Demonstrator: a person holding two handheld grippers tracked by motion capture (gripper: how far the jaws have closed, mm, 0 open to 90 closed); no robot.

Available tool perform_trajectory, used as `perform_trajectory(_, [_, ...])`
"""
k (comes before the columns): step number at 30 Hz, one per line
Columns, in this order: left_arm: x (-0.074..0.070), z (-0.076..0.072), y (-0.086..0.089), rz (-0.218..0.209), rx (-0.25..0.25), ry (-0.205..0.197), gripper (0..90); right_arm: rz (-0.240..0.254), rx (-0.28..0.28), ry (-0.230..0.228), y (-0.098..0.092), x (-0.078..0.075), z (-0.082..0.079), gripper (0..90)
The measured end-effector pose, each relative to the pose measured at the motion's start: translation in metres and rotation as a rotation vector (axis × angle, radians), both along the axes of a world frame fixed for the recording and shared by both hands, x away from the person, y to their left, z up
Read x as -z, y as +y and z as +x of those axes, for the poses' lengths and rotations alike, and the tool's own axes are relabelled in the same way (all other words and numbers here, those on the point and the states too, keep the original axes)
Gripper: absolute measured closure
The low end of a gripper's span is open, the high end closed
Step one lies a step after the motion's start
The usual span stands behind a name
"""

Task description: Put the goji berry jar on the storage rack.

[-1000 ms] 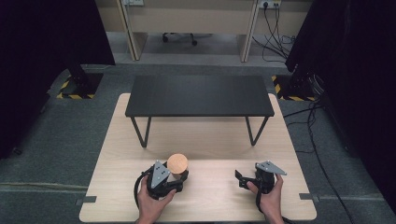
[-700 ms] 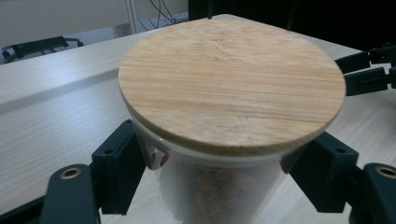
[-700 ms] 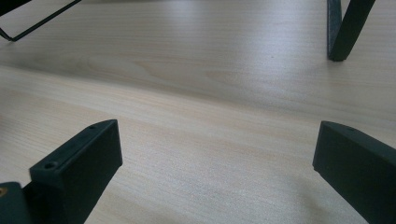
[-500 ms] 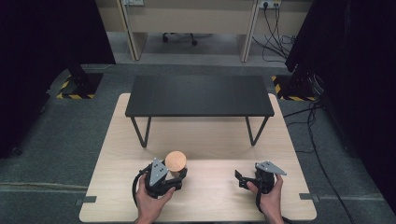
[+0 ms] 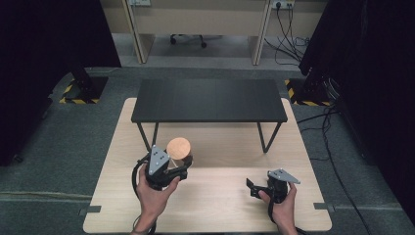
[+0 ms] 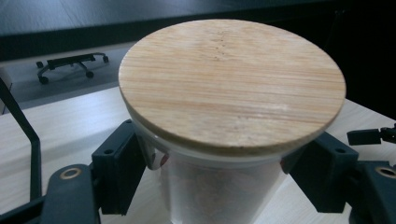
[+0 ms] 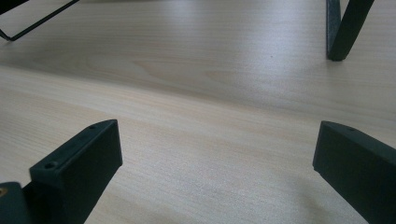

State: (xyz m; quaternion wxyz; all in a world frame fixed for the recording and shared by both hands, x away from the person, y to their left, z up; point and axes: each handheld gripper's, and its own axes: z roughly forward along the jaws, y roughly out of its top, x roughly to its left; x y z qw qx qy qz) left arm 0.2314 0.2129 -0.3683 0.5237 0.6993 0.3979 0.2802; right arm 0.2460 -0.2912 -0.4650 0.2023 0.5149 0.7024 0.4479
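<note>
A clear glass jar with a round bamboo lid (image 5: 179, 146) is held just off the light wooden table (image 5: 220, 208) at its front left. My left gripper (image 5: 179, 164) is shut on the glass body below the lid. In the left gripper view the lid (image 6: 231, 88) stands large and close, and both black pads (image 6: 116, 170) press on the jar's sides. The jar holds something brownish that I cannot make out. My right gripper (image 5: 251, 188) rests at the front right, pointing left, open with only bare wood between its fingers (image 7: 217, 154).
A low black bench (image 5: 210, 100) on thin metal legs (image 5: 263, 137) stands across the far half of the table, with room beneath it. One of its legs (image 7: 343, 32) shows ahead of the right gripper. Cables and an office chair lie on the floor beyond.
My left gripper has risen with the jar, which now hangs above the table. The right gripper has stayed where it was.
</note>
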Motion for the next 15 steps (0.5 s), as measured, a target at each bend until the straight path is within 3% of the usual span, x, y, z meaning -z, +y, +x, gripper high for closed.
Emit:
perform_trajectory(8, [-0.022, 0.009, -0.002, 0.021, -0.009, 0.001, 25.4, -0.003, 0.001, -0.002, 0.001, 0.000, 0.000, 1.4])
perform_trajectory(15, [-0.056, 0.024, 0.000, 0.032, -0.021, -0.004, 25.3, -0.007, -0.003, -0.002, 0.001, 0.000, 0.000, 1.4])
